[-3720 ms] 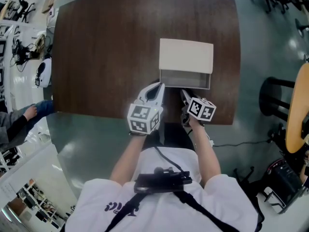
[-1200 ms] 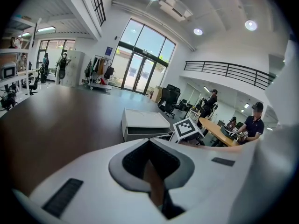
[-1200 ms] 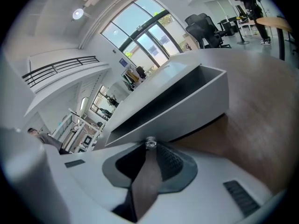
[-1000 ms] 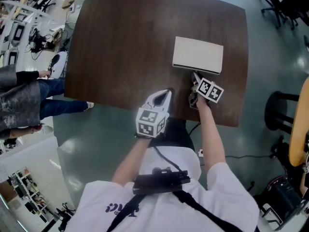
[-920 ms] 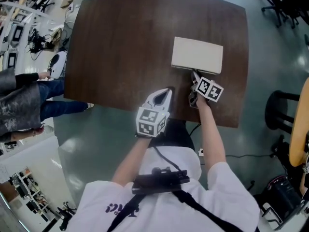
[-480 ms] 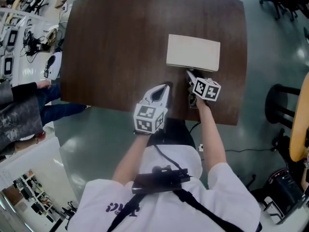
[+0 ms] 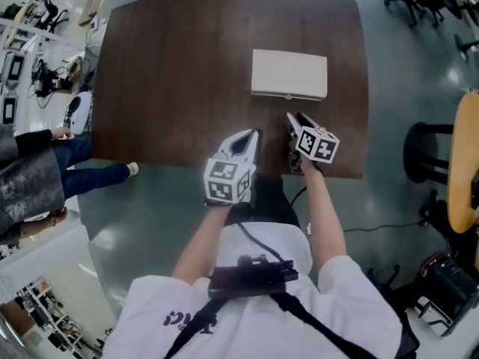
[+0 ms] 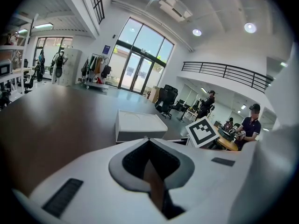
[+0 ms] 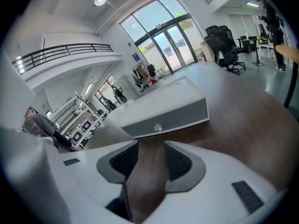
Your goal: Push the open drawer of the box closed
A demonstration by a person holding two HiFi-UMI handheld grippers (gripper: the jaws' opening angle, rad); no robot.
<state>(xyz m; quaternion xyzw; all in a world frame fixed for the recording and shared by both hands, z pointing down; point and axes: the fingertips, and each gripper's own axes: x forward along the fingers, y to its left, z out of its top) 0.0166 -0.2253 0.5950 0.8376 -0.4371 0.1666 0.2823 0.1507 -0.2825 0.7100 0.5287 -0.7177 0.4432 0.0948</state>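
Ahead of the right gripper [image 7: 293,120], whose empty jaws have just been opening wide, stands the box [image 7: 290,74], drawer [image 9: 173,118] flush; bare table [image 7: 172,73] separates them. Left gripper [image 7: 249,134], jaws together, hovers over the table's near edge.

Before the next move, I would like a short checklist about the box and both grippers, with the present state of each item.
1. The drawer front sits flush in the box: ok.
2. The right gripper is apart from the drawer knob: ok.
3. Its jaws have just been opening, with nothing between them: ok.
4. The left gripper has its jaws together and holds nothing: ok.
5. Nothing is trapped inside the box: cannot tell.
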